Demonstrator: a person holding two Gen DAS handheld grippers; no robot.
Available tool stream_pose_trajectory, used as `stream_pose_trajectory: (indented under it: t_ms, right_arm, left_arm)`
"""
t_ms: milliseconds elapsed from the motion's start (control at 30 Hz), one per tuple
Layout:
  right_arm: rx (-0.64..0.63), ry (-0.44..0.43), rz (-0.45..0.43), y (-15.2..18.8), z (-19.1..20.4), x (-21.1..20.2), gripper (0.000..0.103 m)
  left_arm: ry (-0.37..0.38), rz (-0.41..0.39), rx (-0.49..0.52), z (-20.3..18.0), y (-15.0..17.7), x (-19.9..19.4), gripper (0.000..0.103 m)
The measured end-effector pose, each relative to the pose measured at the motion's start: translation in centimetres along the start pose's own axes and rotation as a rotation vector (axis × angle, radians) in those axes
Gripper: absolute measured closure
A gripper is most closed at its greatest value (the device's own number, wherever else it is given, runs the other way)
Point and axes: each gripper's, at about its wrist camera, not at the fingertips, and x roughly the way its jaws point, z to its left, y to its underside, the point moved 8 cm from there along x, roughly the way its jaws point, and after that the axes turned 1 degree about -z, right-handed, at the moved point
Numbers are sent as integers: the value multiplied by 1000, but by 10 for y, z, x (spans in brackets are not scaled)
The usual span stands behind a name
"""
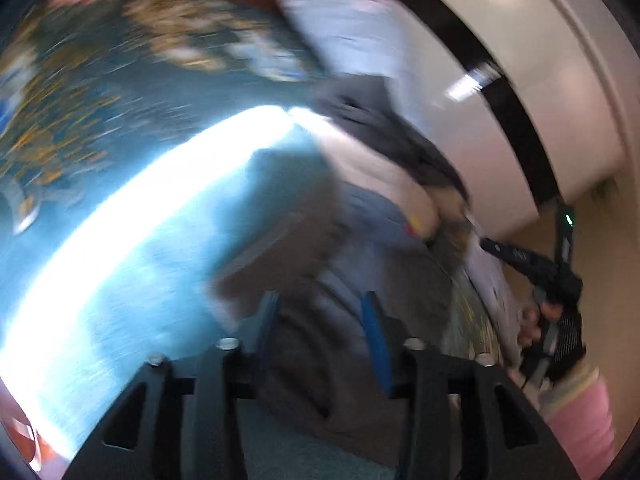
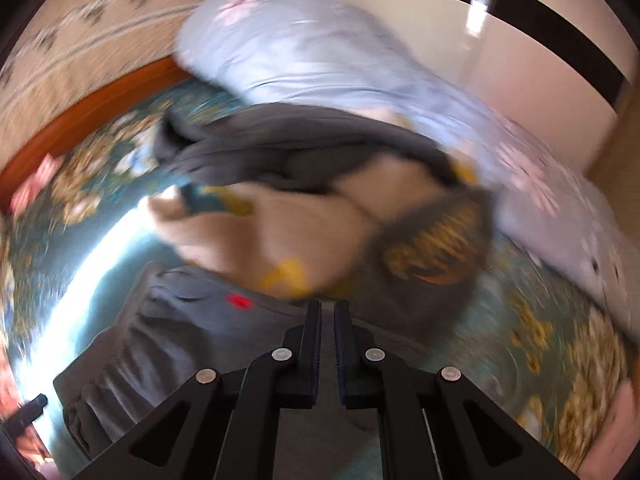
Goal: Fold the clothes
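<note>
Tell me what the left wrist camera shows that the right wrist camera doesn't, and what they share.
Only the left wrist view shows the other tool, the right tool, off to its right in a hand with a pink sleeve; the blur hides its fingers there. Its own left tool is open over grey cloth.

Only the right wrist view shows the grey garment with a red tag and a dark cloth with yellow print.

Both show the teal floral bedspread, the sunlit stripe, the pale blue bedding and the clothes pile.

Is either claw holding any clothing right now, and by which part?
The right claw is nearly shut on the grey garment, apparently at its edge. The left claw is open over grey cloth, holding nothing.
</note>
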Motion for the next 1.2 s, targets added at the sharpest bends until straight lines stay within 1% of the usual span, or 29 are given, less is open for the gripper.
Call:
stream_pose_trajectory:
  t_ms: [33, 100, 200, 300, 333, 367, 400, 433, 467, 500, 533, 667, 733, 800, 867, 900, 933, 1033, 1100, 1200]
  right_arm:
    - [41, 6, -2, 2, -15, 0, 95]
    - [153, 9, 8, 11, -50, 5, 95]
    - [327, 7, 30, 27, -100, 17, 95]
    - [494, -46, 51, 43, -135, 39, 92]
    - [532, -63, 53, 47, -142, 46, 91]
    - [563, -77, 57, 51, -148, 54, 88]
    - [590, -91, 61, 55, -155, 62, 77]
    - [605, -99, 63, 57, -159, 70, 64]
    - [613, -102, 63, 59, -163, 77, 61]
    - [623, -108, 62, 59, -166, 86, 59]
    - [633, -115, 61, 59, -169, 95, 59]
    - [699, -189, 58, 53, -168, 131, 59]
    - [716, -213, 49, 50, -164, 144, 59]
    - [729, -216, 41, 48, -161, 150, 59]
    - [742, -214, 34, 46, -157, 153, 64]
    - [748, -212, 30, 45, -156, 154, 88]
    - [754, -211, 26, 44, -154, 156, 97]
    - [744, -180, -20, 42, -158, 133, 98]
    - [746, -163, -74, 42, -168, 106, 98]
    - [750, -106, -157, 45, -191, 56, 98]
  left_arm:
    - [26, 25, 16, -12, 3, 9, 54]
    - [46, 65, 54, -32, 6, 25, 53]
    - [-13, 88, 88, -50, -5, 53, 52]
    - [-66, 168, 115, -65, -20, 95, 52]
    - [-62, 177, 111, -68, -24, 104, 52]
    - [-46, 176, 98, -70, -29, 111, 52]
    - [-31, 175, 86, -72, -33, 118, 52]
    - [-35, 168, 90, -69, -34, 122, 52]
    - [-50, 159, 102, -64, -33, 124, 52]
    - [-72, 159, 100, -57, -32, 127, 52]
    - [-76, 164, 87, -50, -31, 130, 52]
    - [-56, 196, 22, -27, -27, 143, 52]
    - [-36, 202, 3, -22, -29, 145, 52]
    - [-20, 197, 0, -18, -32, 142, 52]
    - [-13, 192, -5, -16, -34, 140, 52]
    - [-7, 192, -7, -15, -35, 140, 52]
    - [-3, 195, -10, -14, -35, 140, 52]
    - [-4, 202, -10, -15, -35, 146, 52]
    - [-8, 202, -5, -16, -34, 146, 52]
    - [-6, 203, -8, -15, -34, 146, 52]
